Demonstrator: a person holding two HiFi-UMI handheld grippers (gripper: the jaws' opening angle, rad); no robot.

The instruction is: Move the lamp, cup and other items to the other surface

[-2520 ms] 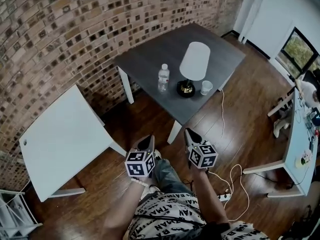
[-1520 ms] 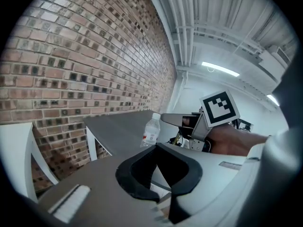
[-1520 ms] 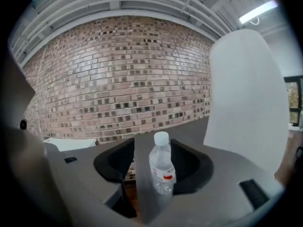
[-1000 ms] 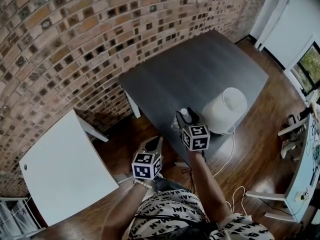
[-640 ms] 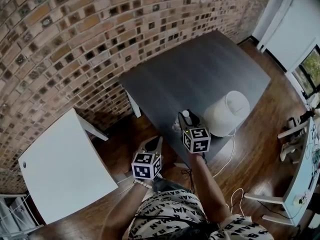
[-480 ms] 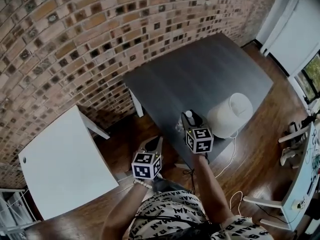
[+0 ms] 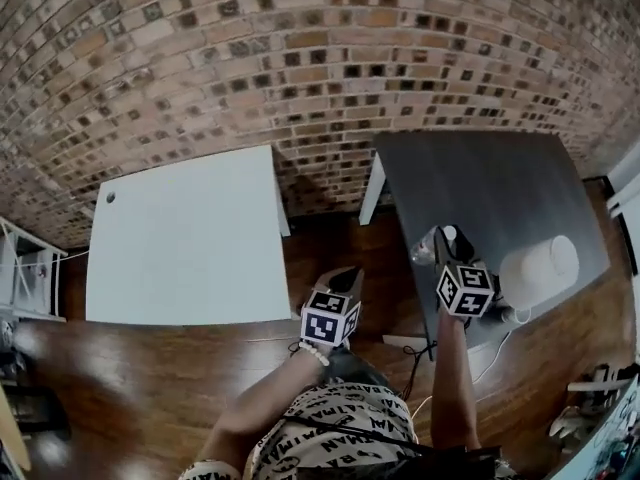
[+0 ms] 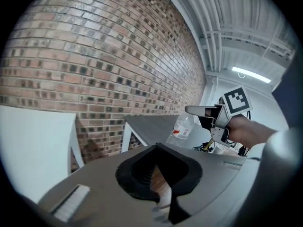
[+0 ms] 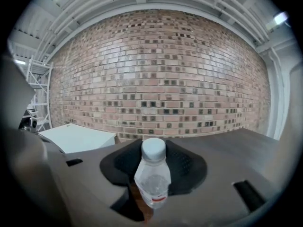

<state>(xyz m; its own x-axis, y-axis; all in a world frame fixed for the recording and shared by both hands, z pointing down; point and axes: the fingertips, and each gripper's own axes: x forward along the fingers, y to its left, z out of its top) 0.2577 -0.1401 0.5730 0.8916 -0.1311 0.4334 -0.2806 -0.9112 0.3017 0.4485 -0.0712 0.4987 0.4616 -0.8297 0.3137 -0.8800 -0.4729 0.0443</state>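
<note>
The only container in play is a small bottle (image 9: 152, 176) of clear, thin plastic, round-bodied with a white screw cap and a narrow red band low on its side. It looks empty or close to it, though the plastic is too small and glary to be sure. The right gripper (image 9: 155, 149) is clenched on it: the black ribbed pads press its shoulders from both sides just under the cap, and the jaws have just been closing with the bottle between them. The bottle leans slightly. In the head view it sits at the left edge of the dark table (image 7: 500, 188), toward that tabletop's near corner.

The dark tabletop is matte grey, flat and rectangular, on white legs. A lamp (image 7: 540, 268) stands at its near edge by the right corner, showing a smooth white round shade from above.

The left gripper (image 8: 157, 148) is pinched together with nothing between its jaws. It hangs above the glossy wooden floor (image 7: 200, 368), between the two tables.

The white table (image 7: 180, 238) stands to the left, apart from the dark one. Its top is smooth and rectangular, with a small hole near its far left corner. A rough brick wall (image 7: 300, 58) runs behind both tables.
</note>
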